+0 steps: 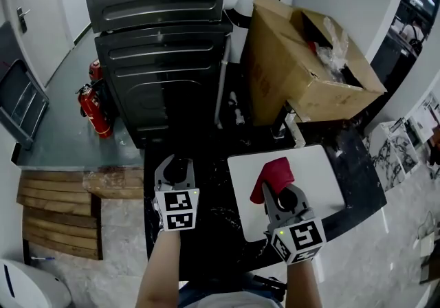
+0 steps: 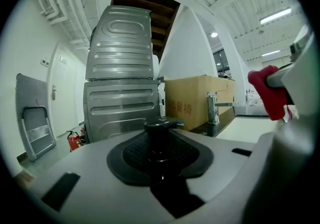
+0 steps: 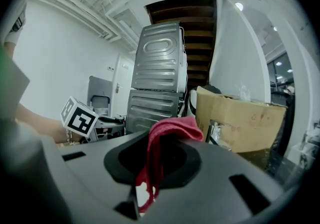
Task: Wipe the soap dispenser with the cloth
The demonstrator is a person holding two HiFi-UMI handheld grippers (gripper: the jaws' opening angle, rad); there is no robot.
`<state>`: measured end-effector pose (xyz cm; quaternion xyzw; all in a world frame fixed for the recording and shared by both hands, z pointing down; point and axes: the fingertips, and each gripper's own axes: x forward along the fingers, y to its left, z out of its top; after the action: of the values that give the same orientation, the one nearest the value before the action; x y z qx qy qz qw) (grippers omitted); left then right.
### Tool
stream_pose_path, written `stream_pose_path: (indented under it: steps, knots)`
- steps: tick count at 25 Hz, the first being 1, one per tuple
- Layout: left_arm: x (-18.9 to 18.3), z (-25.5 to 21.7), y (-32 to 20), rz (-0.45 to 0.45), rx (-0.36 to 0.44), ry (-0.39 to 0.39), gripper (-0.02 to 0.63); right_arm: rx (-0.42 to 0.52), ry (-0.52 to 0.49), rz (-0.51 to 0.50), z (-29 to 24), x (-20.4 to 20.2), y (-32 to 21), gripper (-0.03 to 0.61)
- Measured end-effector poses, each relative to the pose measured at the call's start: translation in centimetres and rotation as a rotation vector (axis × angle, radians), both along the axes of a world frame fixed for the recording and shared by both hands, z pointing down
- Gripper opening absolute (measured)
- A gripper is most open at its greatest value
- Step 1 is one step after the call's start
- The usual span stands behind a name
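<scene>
Soap dispenser [image 2: 159,140] stands between the jaws of left gripper [image 1: 177,163], seemingly clamped; right gripper [image 1: 277,193] grasps red cloth [image 1: 274,173].

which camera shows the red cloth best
The head view: most of the cloth shows from above against the white surface, held by the right claw. The right gripper view is close but shows only a fold pinched in that claw. The left gripper view catches the cloth small at its right edge.
</scene>
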<state>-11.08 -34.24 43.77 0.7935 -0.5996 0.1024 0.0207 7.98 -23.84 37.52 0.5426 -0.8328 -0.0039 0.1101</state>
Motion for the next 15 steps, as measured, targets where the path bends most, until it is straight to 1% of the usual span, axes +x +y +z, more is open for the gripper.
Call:
stream_pose_path:
  steps: [4, 8, 11, 15]
  knots:
    - [-0.3, 0.1, 0.1, -0.007, -0.018, 0.044, 0.103, 0.01, 0.002, -0.018, -0.3, 0.0, 0.3, 0.049]
    - [0.0, 0.0, 1.3, 0.032, -0.032, 0.098, 0.103, 0.021, 0.004, -0.033, -0.6, -0.1, 0.5, 0.049]
    - [0.4, -0.2, 3.0, 0.084, -0.028, 0.129, 0.103, 0.028, -0.01, -0.039, -0.8, -0.2, 0.6, 0.049]
    - [1.7, -0.3, 6.0, 0.196, -0.017, 0.13, 0.101, 0.017, -0.05, -0.048, -0.5, -0.3, 0.9, 0.049]
